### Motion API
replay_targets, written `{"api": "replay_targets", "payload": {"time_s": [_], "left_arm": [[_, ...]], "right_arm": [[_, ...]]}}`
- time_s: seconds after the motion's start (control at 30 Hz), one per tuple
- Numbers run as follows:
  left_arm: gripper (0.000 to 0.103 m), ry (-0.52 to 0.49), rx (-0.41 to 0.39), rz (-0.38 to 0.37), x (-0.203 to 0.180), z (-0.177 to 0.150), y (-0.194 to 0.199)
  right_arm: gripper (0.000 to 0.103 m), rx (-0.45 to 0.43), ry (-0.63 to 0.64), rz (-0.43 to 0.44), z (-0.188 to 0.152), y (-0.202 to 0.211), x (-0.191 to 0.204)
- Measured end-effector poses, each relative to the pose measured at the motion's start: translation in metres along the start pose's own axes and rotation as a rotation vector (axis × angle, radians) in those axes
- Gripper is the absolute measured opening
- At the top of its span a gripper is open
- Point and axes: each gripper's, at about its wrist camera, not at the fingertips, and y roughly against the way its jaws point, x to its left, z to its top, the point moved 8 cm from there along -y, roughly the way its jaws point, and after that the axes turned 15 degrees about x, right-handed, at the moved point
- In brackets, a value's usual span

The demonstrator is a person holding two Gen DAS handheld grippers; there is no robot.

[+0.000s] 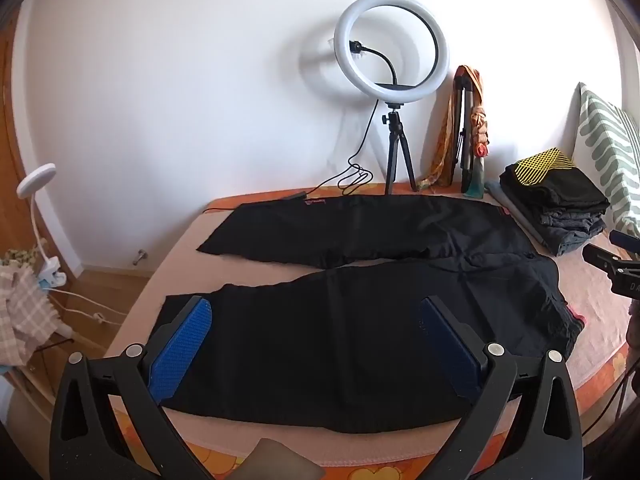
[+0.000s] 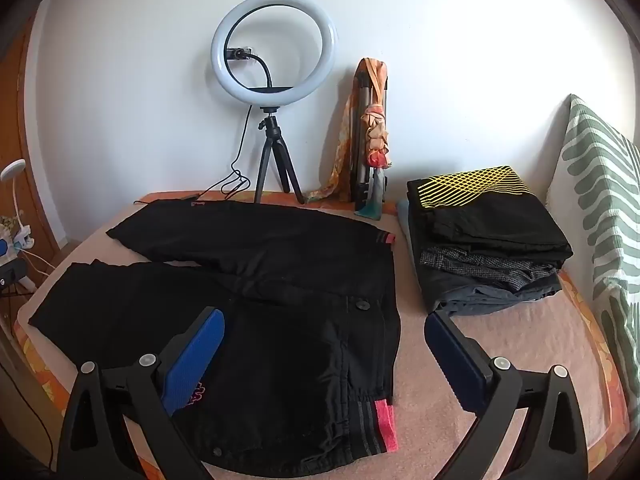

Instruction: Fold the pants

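While a white wall (image 1: 200, 80) fills the background, a bed (image 2: 500, 340) covered in a pale pink sheet with an orange flowered edge takes up the lower half of both views, and a pair of black pants (image 1: 360, 320) lies spread flat across it, the two legs parted in a narrow V and pointing left, the waistband with its pink and grey striped trim to the right. To the right of the pants, near but apart from them, sits a stack of folded dark clothes (image 2: 488, 240), the top piece marked with yellow lines, and beyond that a green and white patterned pillow (image 2: 600, 208) leans upright. Against the wall behind the pants stands a lit ring light (image 2: 274, 50) on a small black tripod, with an orange scarf (image 2: 372, 128) hung over a folded stand beside it. The left gripper (image 1: 316, 312) hovers over the nearer trouser leg, its blue-padded fingers wide apart and holding nothing. The right gripper (image 2: 324, 328) hovers over the waistband end, its fingers likewise spread and empty
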Motion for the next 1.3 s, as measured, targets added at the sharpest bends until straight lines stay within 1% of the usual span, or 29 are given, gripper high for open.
{"api": "replay_targets", "payload": {"time_s": [0.03,0.13,0.17,0.23,0.27,0.43,0.47,0.6,1.3], "left_arm": [[0.103,-0.003,-0.023,0.010,0.001,0.001,0.002],[0.103,-0.001,-0.027,0.008,0.004,0.000,0.003],[0.103,-0.003,-0.027,0.009,0.003,0.000,0.004],[0.103,-0.004,-0.026,0.011,0.004,-0.001,0.004],[0.103,-0.003,-0.025,0.010,0.005,0.000,0.005],[0.103,-0.007,-0.019,0.015,0.002,0.000,0.004],[0.103,-0.005,-0.019,0.018,0.002,0.001,0.000],[0.103,0.002,-0.019,0.016,0.003,0.000,0.000],[0.103,0.004,-0.015,0.019,0.003,0.001,-0.001]], "right_arm": [[0.102,0.001,-0.004,0.006,0.000,0.001,0.001],[0.102,-0.002,-0.006,0.009,-0.002,0.006,0.006],[0.102,0.021,-0.005,-0.005,-0.001,-0.002,0.002],[0.102,0.019,-0.004,-0.006,0.000,-0.003,0.004],[0.102,0.007,-0.010,0.007,-0.001,-0.001,-0.003],[0.102,0.006,-0.004,0.009,-0.003,0.000,-0.008],[0.102,0.010,-0.004,0.005,-0.002,-0.001,-0.003],[0.102,0.013,-0.004,0.006,-0.003,-0.002,-0.001],[0.102,0.015,-0.006,0.008,-0.003,-0.003,-0.001]]}}
